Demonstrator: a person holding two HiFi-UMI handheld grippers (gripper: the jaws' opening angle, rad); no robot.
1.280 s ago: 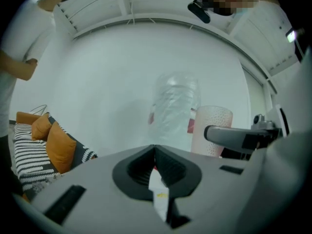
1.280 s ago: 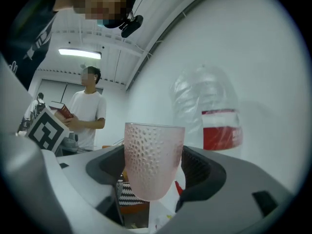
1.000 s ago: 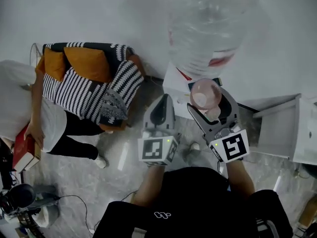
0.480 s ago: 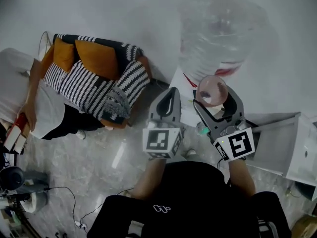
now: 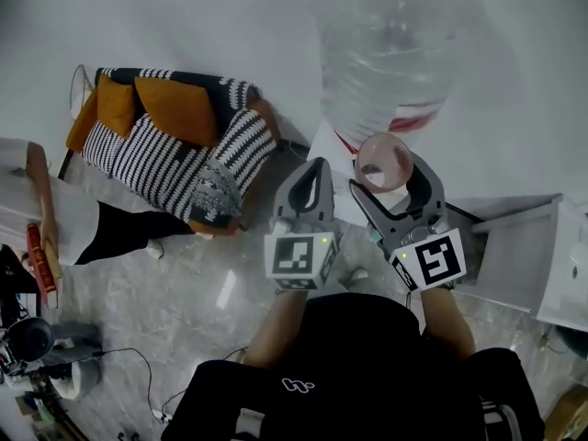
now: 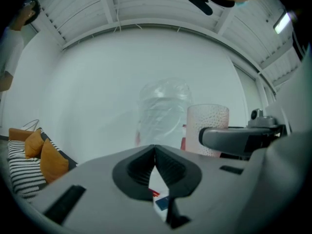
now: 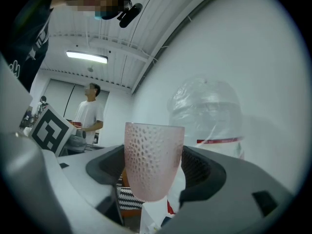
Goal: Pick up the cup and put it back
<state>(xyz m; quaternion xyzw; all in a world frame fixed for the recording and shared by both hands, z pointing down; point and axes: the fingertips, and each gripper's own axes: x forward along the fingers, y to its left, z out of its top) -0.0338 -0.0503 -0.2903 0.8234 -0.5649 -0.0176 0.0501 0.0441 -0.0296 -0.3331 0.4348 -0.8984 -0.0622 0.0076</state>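
Note:
A pink dimpled cup (image 5: 384,159) is held upright in the air, with my right gripper (image 5: 387,170) shut on it. In the right gripper view the cup (image 7: 153,155) fills the space between the dark pads (image 7: 202,172) of that gripper (image 7: 155,173). My left gripper (image 5: 310,175) hovers beside it on the left, shut with nothing in it. In the left gripper view its ribbed pads (image 6: 168,167) meet at the tip of the gripper (image 6: 155,151). The cup (image 6: 207,128) and the right gripper's finger (image 6: 236,138) show to the right there.
A large clear water jug (image 5: 390,53) on a white dispenser (image 5: 331,159) stands right behind the cup, against the white wall. A striped sofa (image 5: 175,154) with orange cushions is at the left, a person (image 5: 41,223) with a red book beyond it. A white cabinet (image 5: 537,255) is at the right.
Both grippers stay at about the same height, the cup still held in the right one. The person with the red book has moved towards the picture's left edge.

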